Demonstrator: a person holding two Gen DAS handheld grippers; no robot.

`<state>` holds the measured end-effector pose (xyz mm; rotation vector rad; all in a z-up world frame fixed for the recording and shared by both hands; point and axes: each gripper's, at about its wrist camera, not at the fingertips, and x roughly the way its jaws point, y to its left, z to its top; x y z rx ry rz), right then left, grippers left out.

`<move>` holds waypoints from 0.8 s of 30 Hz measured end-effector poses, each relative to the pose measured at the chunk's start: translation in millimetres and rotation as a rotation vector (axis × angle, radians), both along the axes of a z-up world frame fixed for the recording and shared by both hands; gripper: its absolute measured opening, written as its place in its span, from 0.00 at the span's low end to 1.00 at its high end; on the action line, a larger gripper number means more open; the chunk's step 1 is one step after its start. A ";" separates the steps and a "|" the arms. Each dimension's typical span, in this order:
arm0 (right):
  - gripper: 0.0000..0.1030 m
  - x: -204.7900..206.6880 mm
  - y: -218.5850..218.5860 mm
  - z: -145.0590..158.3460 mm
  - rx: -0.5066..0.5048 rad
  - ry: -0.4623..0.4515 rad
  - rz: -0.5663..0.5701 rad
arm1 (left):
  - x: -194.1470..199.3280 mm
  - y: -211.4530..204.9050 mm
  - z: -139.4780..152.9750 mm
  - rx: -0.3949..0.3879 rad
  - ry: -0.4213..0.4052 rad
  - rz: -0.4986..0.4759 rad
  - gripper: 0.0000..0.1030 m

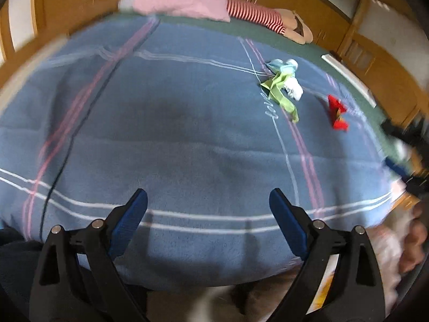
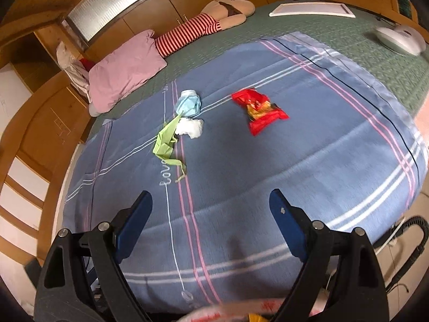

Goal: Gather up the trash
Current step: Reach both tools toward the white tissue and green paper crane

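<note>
Both grippers, left [image 1: 207, 201] and right [image 2: 210, 202], hover with jaws spread and empty over the blue striped blanket's [image 2: 308, 161] near edge, while the red crinkled snack wrapper [image 2: 257, 110], green paper scrap [image 2: 166, 142], white tissue [image 2: 190, 127] and pale-blue wad [image 2: 187, 103] lie uncollected mid-bed.

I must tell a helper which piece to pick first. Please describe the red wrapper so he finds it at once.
On the blue striped blanket covering the bed, look right of the small trash cluster. The crumpled red and yellow snack wrapper lies alone there, the only red, glossy piece.
</note>
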<state>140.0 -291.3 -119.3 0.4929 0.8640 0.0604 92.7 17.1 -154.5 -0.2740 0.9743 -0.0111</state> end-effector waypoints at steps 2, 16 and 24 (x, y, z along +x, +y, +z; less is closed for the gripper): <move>0.85 16.0 6.0 -1.7 -0.017 0.006 0.014 | 21.7 25.5 15.1 -0.044 -0.005 0.045 0.89; 0.85 202.4 79.2 -42.8 -0.058 0.145 -0.041 | 44.4 98.0 8.6 -0.050 0.046 0.326 0.91; 0.35 222.6 117.3 -70.9 -0.181 0.225 0.104 | 42.9 109.6 7.3 -0.050 0.045 0.381 0.91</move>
